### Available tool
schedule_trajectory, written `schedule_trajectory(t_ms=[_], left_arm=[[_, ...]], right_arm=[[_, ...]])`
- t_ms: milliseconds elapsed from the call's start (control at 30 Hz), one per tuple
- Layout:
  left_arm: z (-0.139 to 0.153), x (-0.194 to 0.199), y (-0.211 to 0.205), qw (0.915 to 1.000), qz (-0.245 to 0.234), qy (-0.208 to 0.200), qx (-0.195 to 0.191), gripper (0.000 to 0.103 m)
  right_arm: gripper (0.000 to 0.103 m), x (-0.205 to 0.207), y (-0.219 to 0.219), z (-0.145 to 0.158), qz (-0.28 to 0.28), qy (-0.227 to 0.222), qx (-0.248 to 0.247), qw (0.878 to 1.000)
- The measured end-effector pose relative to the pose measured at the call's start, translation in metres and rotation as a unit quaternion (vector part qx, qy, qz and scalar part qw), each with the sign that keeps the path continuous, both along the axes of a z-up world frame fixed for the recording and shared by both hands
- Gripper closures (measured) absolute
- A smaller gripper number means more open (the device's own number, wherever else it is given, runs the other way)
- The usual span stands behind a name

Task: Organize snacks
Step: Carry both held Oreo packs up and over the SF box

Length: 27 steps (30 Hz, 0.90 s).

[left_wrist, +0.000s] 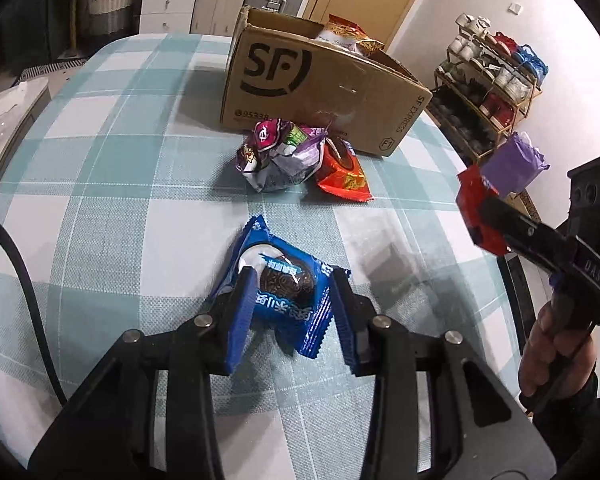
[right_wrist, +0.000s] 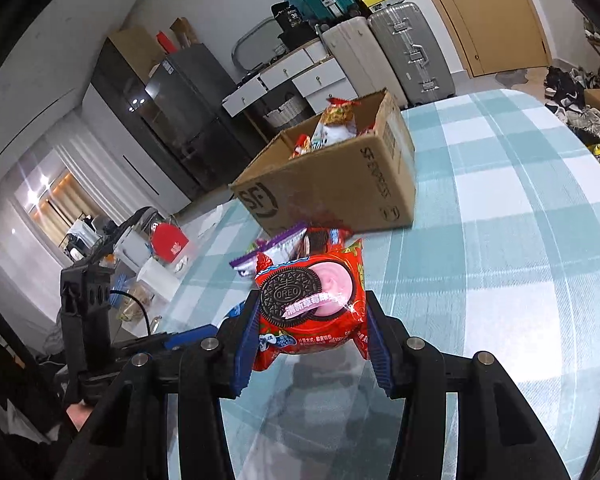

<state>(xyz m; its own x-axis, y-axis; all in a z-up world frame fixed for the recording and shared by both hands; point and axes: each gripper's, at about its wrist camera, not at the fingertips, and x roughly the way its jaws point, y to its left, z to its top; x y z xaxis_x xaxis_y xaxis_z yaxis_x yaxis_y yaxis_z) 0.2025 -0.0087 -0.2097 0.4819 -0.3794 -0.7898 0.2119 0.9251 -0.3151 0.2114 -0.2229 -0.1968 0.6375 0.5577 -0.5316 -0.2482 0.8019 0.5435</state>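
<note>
Left gripper (left_wrist: 292,304): fingers straddle the blue Oreo packet (left_wrist: 282,286), which lies flat on the bench (left_wrist: 112,184). Pads sit at the packet's two flanks, narrow gap; a firm pinch can't be confirmed from the left wrist view, as the packet rests on the cloth rather than hanging. Packet's long axis runs away from the fingers, slanted a little toward the left; near crimped end points back toward the right finger.

Right gripper (right_wrist: 311,322): fingers closed partway on the red Oreo packet (right_wrist: 312,304), which is clear of the bench with its shadow below. It is gripped across its width, printed face to the camera, top edge pointing ahead toward the box.

Outward: the cardboard box (left_wrist: 320,88) stands open-topped at the far side of the bench, with snacks already inside. It lies ahead of both grippers. In the right wrist view the box is ahead and a little left of the held packet, long side toward it.

Between grippers and box: a purple crumpled packet (left_wrist: 280,156) and an orange-red packet (left_wrist: 344,172), touching each other, just in front of the box wall.

Judgement: the right hand is the one ready to deliver; its coming move calls for a carry forward and over the near wall
</note>
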Motion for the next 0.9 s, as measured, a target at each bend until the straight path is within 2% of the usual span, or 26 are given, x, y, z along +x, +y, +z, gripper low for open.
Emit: schedule_trajectory(t_ms=[67,133,200,333,500,667,733,833,900], left_arm=[[-0.002,0.002,-0.002,1.0000,0.002,0.002,0.001,0.061],[-0.001,0.005,-0.004,1.0000,0.005,0.002,0.000,0.051],[-0.003,0.009,-0.011,0.9999,0.003,0.004,0.013,0.033],[-0.006,0.014,-0.022,0.9990,-0.009,-0.010,0.044,0.031],[-0.013,0.020,-0.026,0.9960,-0.004,-0.013,0.088,0.030],[-0.021,0.026,-0.027,0.9941,-0.009,-0.015,0.107,0.030],[-0.028,0.028,-0.025,0.9950,-0.010,-0.005,0.099,0.032],[-0.030,0.023,-0.035,0.9905,-0.018,-0.025,0.134,0.041],[-0.029,0.023,-0.033,0.9917,-0.011,-0.024,0.126,0.046]], right_arm=[[0.054,0.000,0.000,-0.004,0.002,0.002,0.005,1.000],[0.054,0.001,-0.001,-0.008,0.002,0.007,0.011,1.000],[0.054,0.001,-0.001,-0.012,0.001,0.010,0.016,1.000],[0.054,0.000,-0.003,-0.014,0.003,0.012,0.022,1.000],[0.054,-0.002,-0.005,-0.016,0.002,0.011,0.022,1.000],[0.054,-0.001,-0.007,-0.021,0.000,0.016,0.028,0.999],[0.054,-0.001,-0.007,-0.022,0.000,0.016,0.028,0.999],[0.054,-0.001,-0.008,-0.023,-0.001,0.017,0.031,0.999],[0.054,-0.001,-0.009,-0.024,-0.003,0.017,0.030,0.999]])
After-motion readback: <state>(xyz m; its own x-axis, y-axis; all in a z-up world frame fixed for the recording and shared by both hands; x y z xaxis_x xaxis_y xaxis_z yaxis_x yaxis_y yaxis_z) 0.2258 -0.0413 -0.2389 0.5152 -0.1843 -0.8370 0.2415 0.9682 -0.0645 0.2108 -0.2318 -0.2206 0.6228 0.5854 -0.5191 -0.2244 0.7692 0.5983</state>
